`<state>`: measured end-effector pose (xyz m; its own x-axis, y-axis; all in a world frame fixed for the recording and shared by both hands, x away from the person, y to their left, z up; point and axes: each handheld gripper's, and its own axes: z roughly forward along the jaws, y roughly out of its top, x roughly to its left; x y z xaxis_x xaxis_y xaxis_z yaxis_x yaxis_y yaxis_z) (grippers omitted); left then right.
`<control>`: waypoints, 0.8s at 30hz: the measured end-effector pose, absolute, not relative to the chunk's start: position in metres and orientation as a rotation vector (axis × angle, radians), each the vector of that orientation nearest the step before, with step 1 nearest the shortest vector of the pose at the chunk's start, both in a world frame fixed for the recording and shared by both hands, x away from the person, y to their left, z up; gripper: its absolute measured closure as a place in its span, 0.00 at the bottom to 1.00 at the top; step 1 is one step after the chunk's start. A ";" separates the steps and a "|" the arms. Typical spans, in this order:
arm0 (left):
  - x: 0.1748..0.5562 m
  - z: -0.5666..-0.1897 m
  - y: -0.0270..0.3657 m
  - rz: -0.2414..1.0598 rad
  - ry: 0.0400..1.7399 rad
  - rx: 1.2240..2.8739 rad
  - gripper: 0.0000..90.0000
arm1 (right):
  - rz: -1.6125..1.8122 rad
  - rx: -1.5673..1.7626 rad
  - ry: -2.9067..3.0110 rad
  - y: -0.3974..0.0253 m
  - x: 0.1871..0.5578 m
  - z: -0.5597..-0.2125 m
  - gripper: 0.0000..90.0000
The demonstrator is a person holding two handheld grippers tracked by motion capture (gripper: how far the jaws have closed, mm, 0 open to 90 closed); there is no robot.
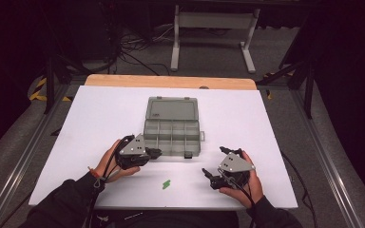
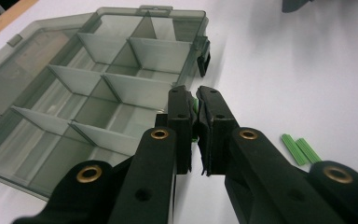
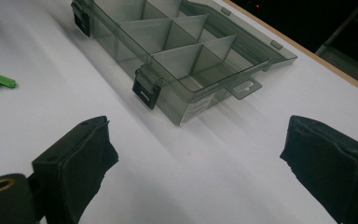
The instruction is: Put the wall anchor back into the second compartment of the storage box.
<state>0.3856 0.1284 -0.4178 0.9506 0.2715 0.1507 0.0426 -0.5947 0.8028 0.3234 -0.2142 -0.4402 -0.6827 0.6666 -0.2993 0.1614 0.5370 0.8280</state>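
A clear grey compartment box (image 1: 172,132) lies open mid-table, its lid (image 1: 172,109) folded flat behind it and its compartments looking bare. My left gripper (image 1: 156,153) sits at the box's near left corner. In the left gripper view, that left gripper (image 2: 194,95) is shut on a small green plastic piece (image 2: 195,106) that peeks out between the pads, just over the box's front wall (image 2: 121,140). Two more green pieces (image 1: 166,184) lie on the white mat near the front edge. My right gripper (image 1: 213,161) rests right of them, open wide and holding nothing (image 3: 196,140).
The white mat (image 1: 100,118) covers a wooden table whose far edge (image 1: 171,81) shows. Black latches (image 3: 145,93) stick out of the box's front wall. Past the table stand a white frame (image 1: 214,28) and floor cables.
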 end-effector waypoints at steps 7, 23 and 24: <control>0.392 -0.414 0.127 0.347 0.232 2.182 0.94 | 1.087 0.667 2.162 -0.214 0.323 -0.440 0.08; 0.409 -0.405 0.128 0.400 0.271 2.143 0.94 | 1.083 0.657 2.156 -0.214 0.322 -0.439 0.08; 0.411 -0.405 0.128 0.401 0.276 2.142 0.94 | 1.081 0.657 2.155 -0.214 0.322 -0.439 0.08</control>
<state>0.4109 0.1280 -0.4045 0.9220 0.3424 0.1806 0.0462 -0.5606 0.8268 0.3223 -0.2141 -0.4393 -0.6764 0.6674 -0.3116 0.1492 0.5384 0.8294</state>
